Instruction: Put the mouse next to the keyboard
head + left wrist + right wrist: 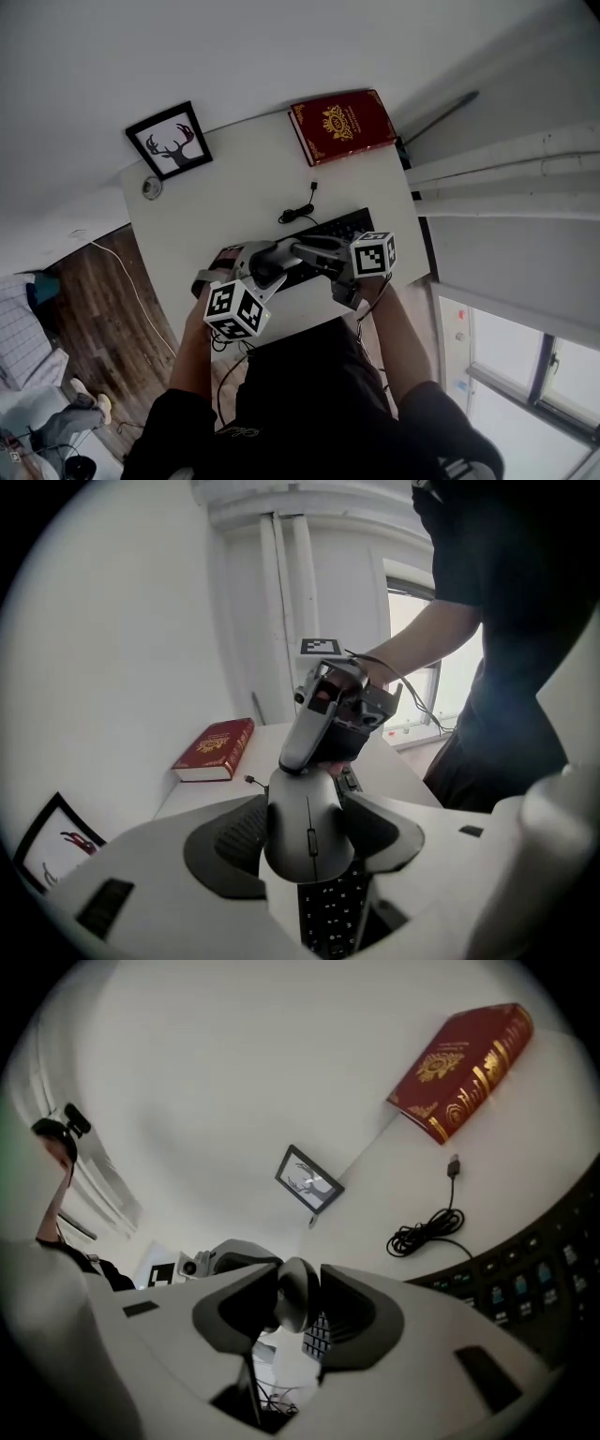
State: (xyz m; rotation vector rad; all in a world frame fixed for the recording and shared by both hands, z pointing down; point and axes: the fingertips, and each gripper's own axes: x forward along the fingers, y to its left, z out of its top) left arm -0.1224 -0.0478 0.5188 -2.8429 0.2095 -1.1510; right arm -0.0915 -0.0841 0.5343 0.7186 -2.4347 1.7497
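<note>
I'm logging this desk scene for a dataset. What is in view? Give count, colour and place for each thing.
table: one, white, against the wall
book: one, red with gold print, far right corner
framed picture: one, black frame, deer print, far left corner
round object: one, grey, near the picture; too small to identify
keyboard: one, black, near edge, below the tools
cable: one, black, coiled, between book and keyboard
mouse: one, grey, lifted above the keyboard
left tool: one, grey, shut on the mouse's sides
right tool: one, grey, jaws apart around the mouse's far end
arms: two, behind the tools
</note>
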